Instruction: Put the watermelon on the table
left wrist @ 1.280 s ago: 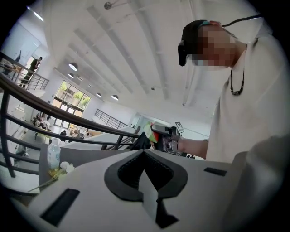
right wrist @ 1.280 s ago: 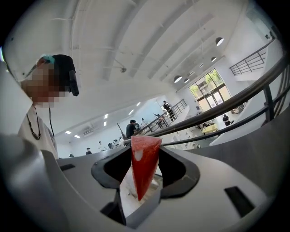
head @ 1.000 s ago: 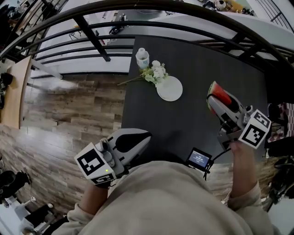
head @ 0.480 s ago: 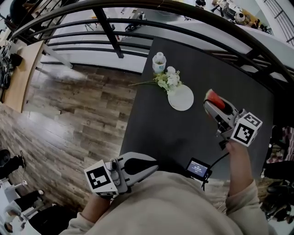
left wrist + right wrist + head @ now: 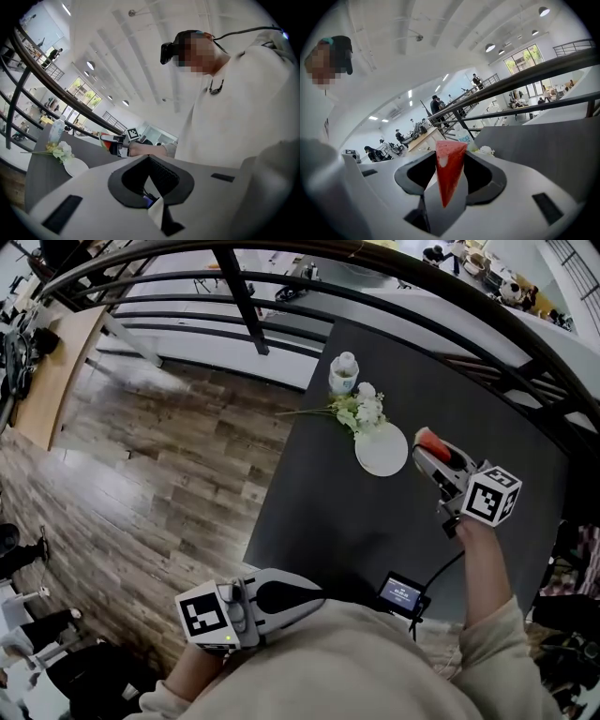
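A red wedge of watermelon (image 5: pixel 429 436) with a green rind is clamped in my right gripper (image 5: pixel 427 448), over the black table (image 5: pixel 328 512) just right of the white plate (image 5: pixel 382 450). In the right gripper view the watermelon slice (image 5: pixel 449 168) stands point-down between the pads of the right gripper (image 5: pixel 450 157). Whether it touches the tabletop I cannot tell. My left gripper (image 5: pixel 298 594) hangs at the table's near left corner, jaws together with nothing in them. In its own view the left gripper (image 5: pixel 149 168) points across at the right gripper (image 5: pixel 116 144).
A bunch of white flowers (image 5: pixel 361 411) lies against the plate's far edge, and a small bottle (image 5: pixel 344 372) stands behind it. A small screen device (image 5: pixel 401 592) with a cable sits at the table's near edge. Wooden floor (image 5: pixel 150 484) lies left of the table, and black railings (image 5: pixel 244 287) run beyond it.
My right gripper has come down lower over the table with the watermelon slice still in it, ending close beside the plate. The left gripper has drifted slightly near the table's corner.
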The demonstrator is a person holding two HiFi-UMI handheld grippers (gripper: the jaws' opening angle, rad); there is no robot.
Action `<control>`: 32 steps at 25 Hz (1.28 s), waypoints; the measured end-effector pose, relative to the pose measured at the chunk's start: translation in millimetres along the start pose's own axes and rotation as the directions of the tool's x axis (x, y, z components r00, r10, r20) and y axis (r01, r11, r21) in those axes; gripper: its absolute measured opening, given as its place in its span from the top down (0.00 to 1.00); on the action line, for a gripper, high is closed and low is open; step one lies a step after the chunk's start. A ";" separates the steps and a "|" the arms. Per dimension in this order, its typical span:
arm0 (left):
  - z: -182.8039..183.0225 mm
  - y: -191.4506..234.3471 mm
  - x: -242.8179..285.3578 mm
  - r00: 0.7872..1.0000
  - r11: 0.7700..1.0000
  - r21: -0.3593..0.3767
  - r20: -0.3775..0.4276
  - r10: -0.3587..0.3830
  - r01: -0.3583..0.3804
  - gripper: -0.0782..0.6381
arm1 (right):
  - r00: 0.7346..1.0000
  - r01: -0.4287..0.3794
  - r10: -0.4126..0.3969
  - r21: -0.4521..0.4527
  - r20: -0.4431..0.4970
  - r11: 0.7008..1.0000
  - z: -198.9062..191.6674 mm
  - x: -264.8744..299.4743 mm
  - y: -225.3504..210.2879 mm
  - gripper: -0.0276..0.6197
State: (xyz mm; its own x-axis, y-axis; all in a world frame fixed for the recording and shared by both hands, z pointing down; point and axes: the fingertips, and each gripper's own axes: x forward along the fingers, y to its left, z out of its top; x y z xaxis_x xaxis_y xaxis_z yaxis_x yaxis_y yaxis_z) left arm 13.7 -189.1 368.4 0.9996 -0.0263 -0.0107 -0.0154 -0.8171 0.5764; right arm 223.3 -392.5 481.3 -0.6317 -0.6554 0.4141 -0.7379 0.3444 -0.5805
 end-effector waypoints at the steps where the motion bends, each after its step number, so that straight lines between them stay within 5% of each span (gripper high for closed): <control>1: -1.8 -0.3 -1.7 1.000 1.000 -0.004 -0.001 0.007 -0.007 0.88 | 1.000 0.003 -0.003 0.002 -0.013 1.000 -3.8 3.9 -3.5 0.65; 16: -10.9 -1.0 -6.7 0.998 0.996 -0.067 0.023 0.066 -0.065 0.88 | 0.985 0.061 -0.054 0.039 -0.163 0.997 -56.6 46.2 -68.3 0.65; 32: -25.0 1.4 -18.7 0.991 0.989 -0.085 0.028 0.127 -0.124 0.88 | 0.934 0.147 -0.136 0.006 -0.331 0.989 -109.1 89.3 -121.1 0.65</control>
State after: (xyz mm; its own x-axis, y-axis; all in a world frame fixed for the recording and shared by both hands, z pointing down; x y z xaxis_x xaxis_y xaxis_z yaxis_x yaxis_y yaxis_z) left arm -4.4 -175.4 389.8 0.9885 -0.1460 0.0399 -0.1375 -0.7558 0.6402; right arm 230.3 -419.3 665.1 -0.5679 -0.4361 0.6981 -0.8211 0.2407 -0.5176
